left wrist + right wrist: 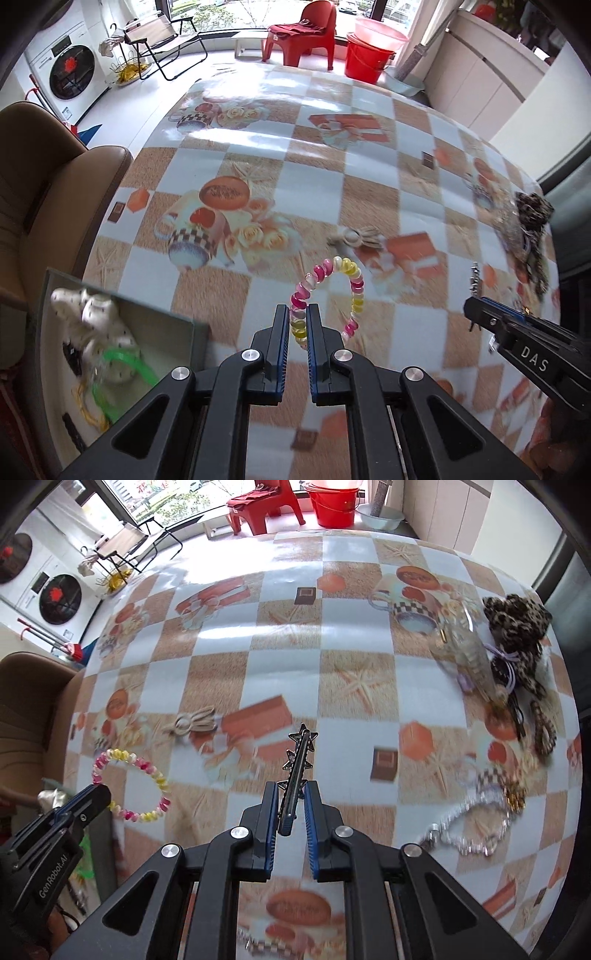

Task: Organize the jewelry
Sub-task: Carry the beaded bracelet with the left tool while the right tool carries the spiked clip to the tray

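My left gripper (297,314) is shut on a pink and yellow spiral hair tie (354,280), which hangs lifted above the patterned tablecloth; the same hair tie (133,786) shows at the left of the right wrist view. My right gripper (290,794) is shut on a black hair clip with stars (297,760), also off the table; that right gripper (480,314) sits at the right edge of the left wrist view. An open box (166,332) at the lower left holds a white dotted scrunchie (96,317) and a green ring (125,362).
A beige bow clip (194,722) lies mid-table. A leopard scrunchie (517,624), a clear claw clip (469,653) and dark hair ties (543,727) sit at the right edge. A silver chain (469,823) lies near the front right. A brown chair (44,206) stands left.
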